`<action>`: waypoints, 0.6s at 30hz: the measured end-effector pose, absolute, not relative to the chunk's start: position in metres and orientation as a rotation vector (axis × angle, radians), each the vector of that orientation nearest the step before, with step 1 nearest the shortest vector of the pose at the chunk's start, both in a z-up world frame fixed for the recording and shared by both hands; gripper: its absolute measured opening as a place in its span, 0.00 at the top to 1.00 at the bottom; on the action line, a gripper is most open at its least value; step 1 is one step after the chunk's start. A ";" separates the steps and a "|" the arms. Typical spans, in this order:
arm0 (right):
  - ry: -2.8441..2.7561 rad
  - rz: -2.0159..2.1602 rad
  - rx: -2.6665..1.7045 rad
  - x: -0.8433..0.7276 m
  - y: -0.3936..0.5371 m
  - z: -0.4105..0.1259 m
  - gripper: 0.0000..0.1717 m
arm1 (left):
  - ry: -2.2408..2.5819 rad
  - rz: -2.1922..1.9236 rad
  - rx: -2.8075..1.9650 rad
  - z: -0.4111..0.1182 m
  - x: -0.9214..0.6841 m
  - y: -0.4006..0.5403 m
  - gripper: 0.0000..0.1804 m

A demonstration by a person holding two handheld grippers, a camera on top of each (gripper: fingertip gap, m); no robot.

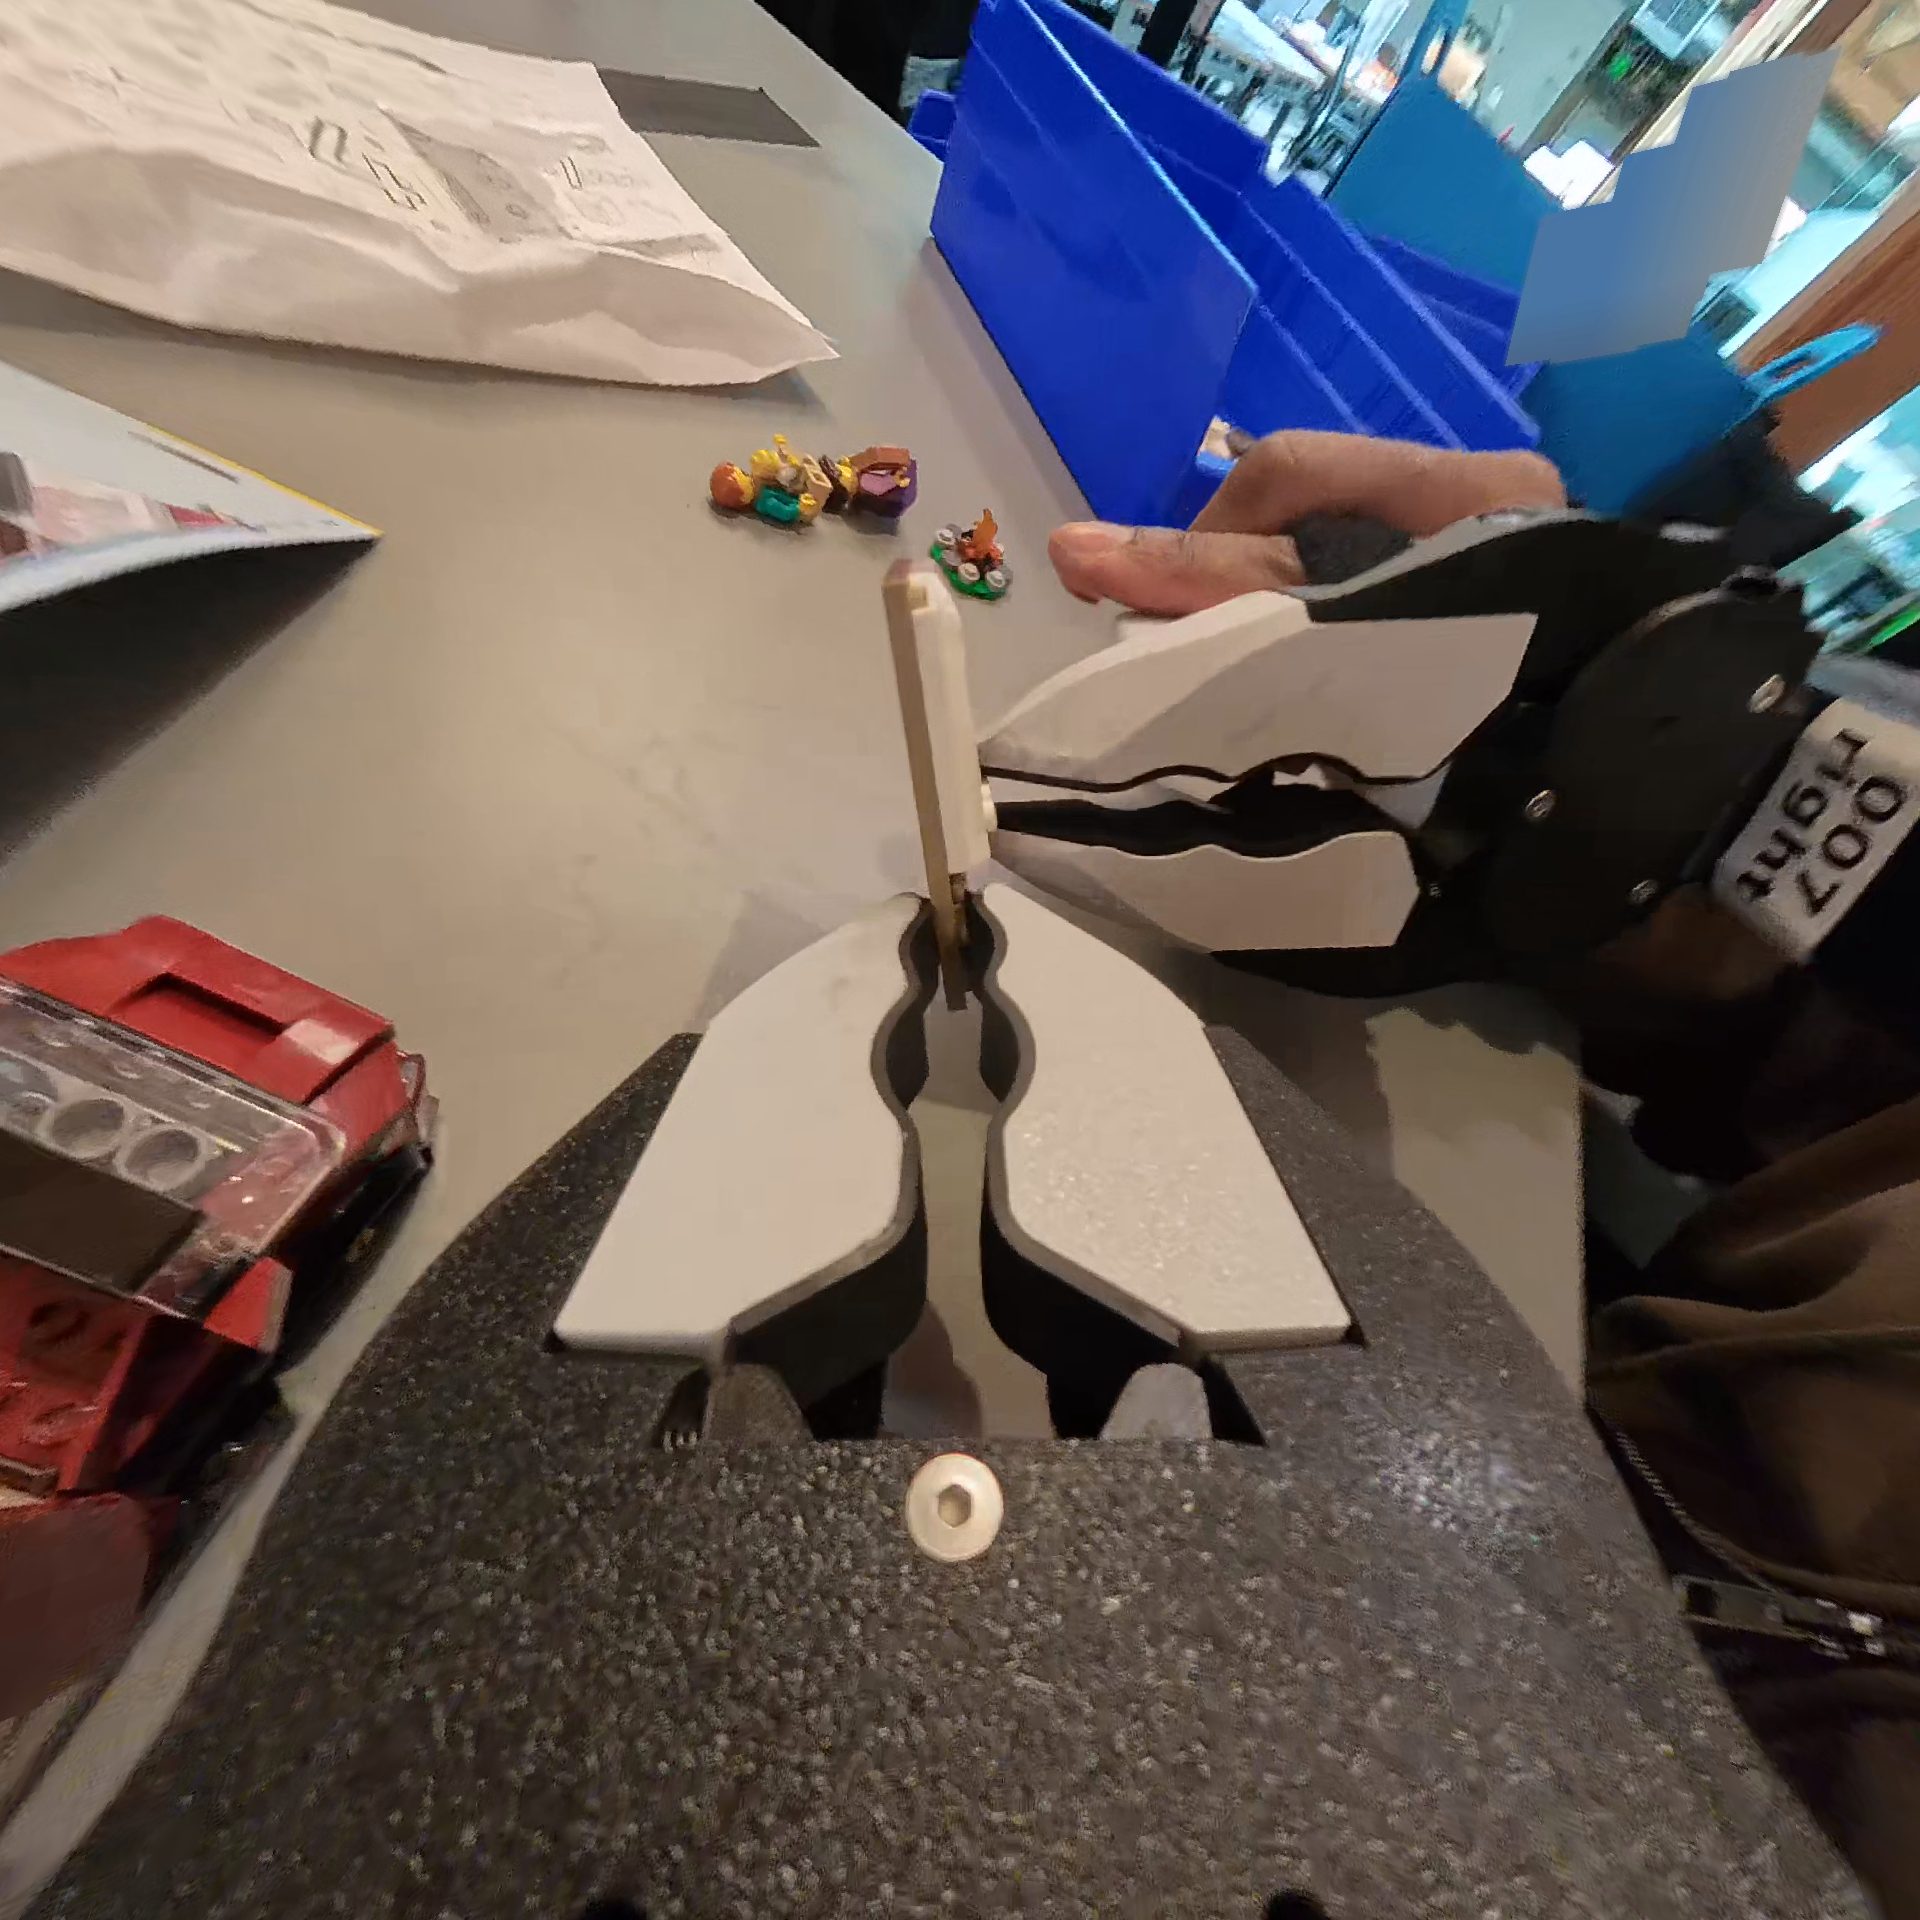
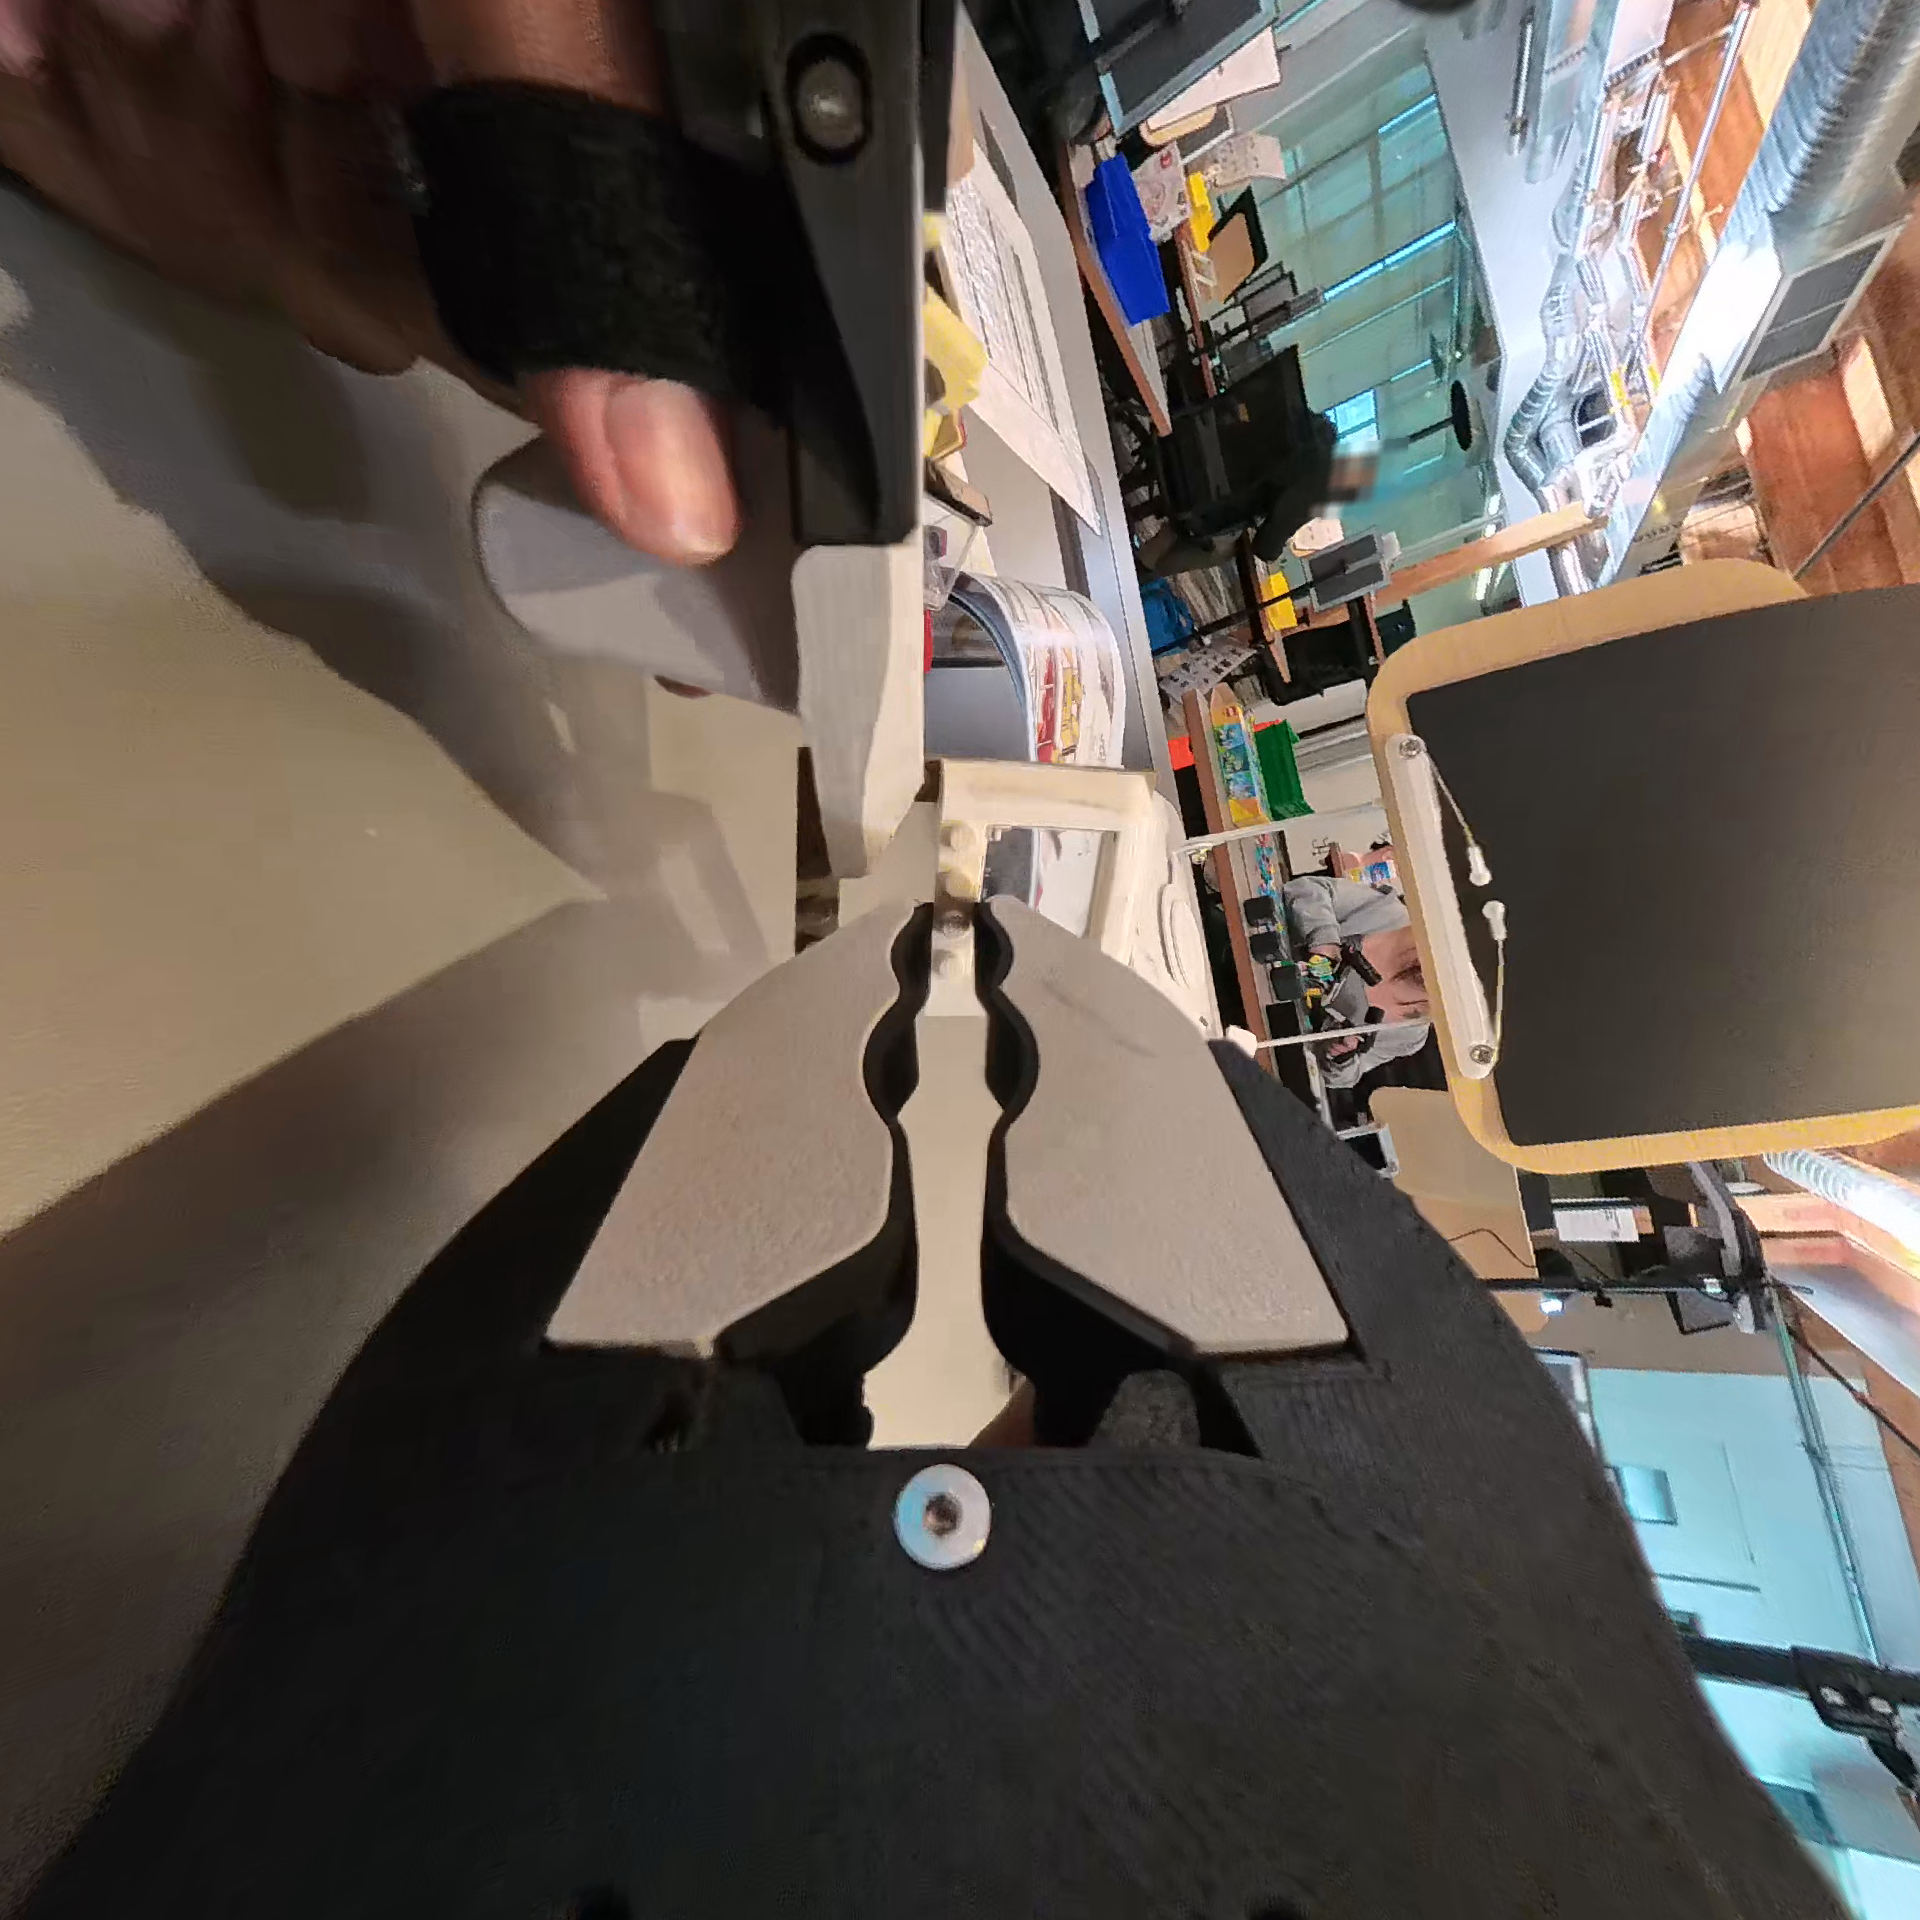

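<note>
Two grippers meet on one cream-white toy-brick window frame (image 1: 940, 727), which stands on edge above the grey table (image 1: 520, 779) at the centre of the left wrist view. The left gripper (image 1: 954, 925) pinches the frame's lower edge, its pads pressed against a thin tan plate there, seemingly to hold the piece steady and upright. The right gripper (image 1: 987, 800) reaches in from three o'clock with its jaws nearly together, nipping a small studded white piece (image 2: 951, 925) on the frame's side; the right wrist view shows the studs between its fingertips (image 2: 883, 935). A bare thumb (image 1: 1143, 566) rests on that gripper's upper finger. Beyond the frame, toward twelve o'clock, lie a cluster of small colourful minifigure parts (image 1: 816, 483) and a tiny green-and-orange build (image 1: 971, 556). A blue bin (image 1: 1091, 260) stands at one o'clock, white paper bags (image 1: 364, 187) at eleven, and a dark red brick car (image 1: 208, 1143) at eight o'clock.
</note>
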State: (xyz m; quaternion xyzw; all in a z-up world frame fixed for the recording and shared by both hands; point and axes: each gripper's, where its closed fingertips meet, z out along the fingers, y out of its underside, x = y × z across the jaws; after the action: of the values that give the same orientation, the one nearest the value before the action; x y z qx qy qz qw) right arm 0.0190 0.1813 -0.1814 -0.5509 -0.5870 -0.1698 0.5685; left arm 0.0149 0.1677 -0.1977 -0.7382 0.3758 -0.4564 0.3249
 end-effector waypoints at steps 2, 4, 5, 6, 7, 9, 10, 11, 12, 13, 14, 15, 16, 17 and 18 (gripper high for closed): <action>-1.391 -0.433 -1.272 0.019 0.182 -0.182 0.95 | 0.927 -1.311 -1.969 -0.198 0.015 0.167 0.97; -1.392 -0.477 -1.255 0.021 0.184 -0.184 0.86 | 0.872 -1.405 -2.004 -0.199 0.016 0.167 0.97; -1.386 -0.486 -1.246 0.021 0.185 -0.183 0.83 | 0.855 -1.427 -2.016 -0.200 0.016 0.167 0.98; -1.372 -0.491 -1.237 0.021 0.185 -0.180 0.81 | 0.843 -1.438 -2.016 -0.199 0.015 0.167 0.97; -1.361 -0.486 -1.234 0.021 0.186 -0.178 0.79 | 0.840 -1.441 -2.016 -0.198 0.015 0.167 0.97; -1.336 -0.453 -1.265 0.021 0.187 -0.177 0.76 | 0.857 -1.450 -2.020 -0.199 0.017 0.164 0.98; -1.327 -0.439 -1.284 0.022 0.188 -0.177 0.75 | 0.878 -1.454 -2.025 -0.200 0.018 0.160 0.97; -1.326 -0.439 -1.304 0.023 0.190 -0.178 0.74 | 0.904 -1.454 -2.031 -0.202 0.020 0.156 0.97; -1.334 -0.438 -1.328 0.024 0.191 -0.182 0.73 | 0.921 -1.422 -2.042 -0.205 0.021 0.155 0.97; -1.335 -0.434 -1.346 0.025 0.192 -0.183 0.71 | 0.944 -1.388 -2.040 -0.206 0.022 0.154 0.97; -1.339 -0.434 -1.350 0.026 0.192 -0.184 0.72 | 0.961 -1.359 -2.033 -0.207 0.022 0.153 0.97; -1.348 -0.443 -1.343 0.026 0.191 -0.185 0.72 | 0.977 -1.338 -2.028 -0.207 0.022 0.152 0.97; -1.367 -0.456 -1.337 0.025 0.190 -0.186 0.74 | 0.995 -1.314 -2.028 -0.209 0.022 0.151 0.97; -1.388 -0.469 -1.334 0.024 0.190 -0.189 0.76 | 1.011 -1.289 -2.033 -0.210 0.022 0.151 0.97; -1.404 -0.482 -1.335 0.024 0.190 -0.192 0.77 | 1.025 -1.268 -2.045 -0.213 0.022 0.151 0.97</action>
State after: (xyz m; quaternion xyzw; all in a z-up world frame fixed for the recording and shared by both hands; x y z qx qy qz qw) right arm 0.0235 0.1901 -0.1920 -0.5621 -0.5910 -0.2030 0.5418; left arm 0.0219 0.1507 -0.2128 -0.7551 0.3783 -0.4682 0.2600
